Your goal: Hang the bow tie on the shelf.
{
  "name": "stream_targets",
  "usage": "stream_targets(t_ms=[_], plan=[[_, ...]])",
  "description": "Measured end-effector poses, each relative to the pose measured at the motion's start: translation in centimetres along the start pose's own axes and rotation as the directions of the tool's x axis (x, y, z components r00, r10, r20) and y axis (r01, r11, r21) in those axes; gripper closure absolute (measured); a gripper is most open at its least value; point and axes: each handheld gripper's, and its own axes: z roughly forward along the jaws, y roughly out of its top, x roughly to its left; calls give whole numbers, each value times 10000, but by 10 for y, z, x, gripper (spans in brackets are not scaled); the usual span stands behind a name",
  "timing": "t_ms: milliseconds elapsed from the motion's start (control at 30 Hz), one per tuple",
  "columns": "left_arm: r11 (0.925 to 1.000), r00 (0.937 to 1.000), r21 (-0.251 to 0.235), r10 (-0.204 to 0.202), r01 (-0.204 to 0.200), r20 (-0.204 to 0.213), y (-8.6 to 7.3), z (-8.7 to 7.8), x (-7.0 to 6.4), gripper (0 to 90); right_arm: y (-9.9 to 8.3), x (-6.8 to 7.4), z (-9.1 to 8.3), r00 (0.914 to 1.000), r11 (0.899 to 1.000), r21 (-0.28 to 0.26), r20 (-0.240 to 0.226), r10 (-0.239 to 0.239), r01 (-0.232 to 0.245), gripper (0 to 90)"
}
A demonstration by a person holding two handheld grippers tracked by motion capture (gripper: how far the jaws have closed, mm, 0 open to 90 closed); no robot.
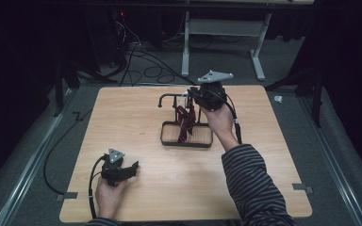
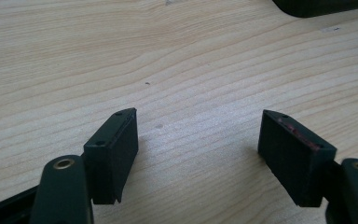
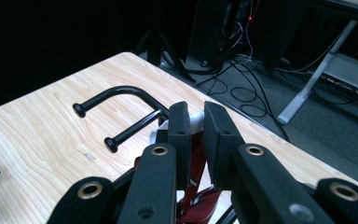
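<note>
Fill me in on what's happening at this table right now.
A person works at a wooden table with a gripper in each hand. The right gripper is raised at the top of a black rack that stands on a tray base, its jaws closed on a dark red strap that hangs down the rack. The strap's top end looks white. The left gripper rests open on bare tabletop near the front edge, holding nothing.

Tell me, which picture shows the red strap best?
The high view: there the red strap hangs full length from the black rack into its tray. The right gripper view shows just bits of it below the right gripper, which pinches it. The left gripper view faces bare table.
</note>
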Motion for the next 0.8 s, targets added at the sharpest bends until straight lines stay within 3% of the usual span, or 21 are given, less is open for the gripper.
stream_targets(t_ms=[467,800], plan=[[10000,10000,-17,-5,5,3,0,0,0,291,-3,12,7,9990,9983,394,-141,-415,420,827],[10000,10000,-5,-19,19,15,0,0,0,291,-7,14,10,9990,9969,685,-271,-367,385,814]])
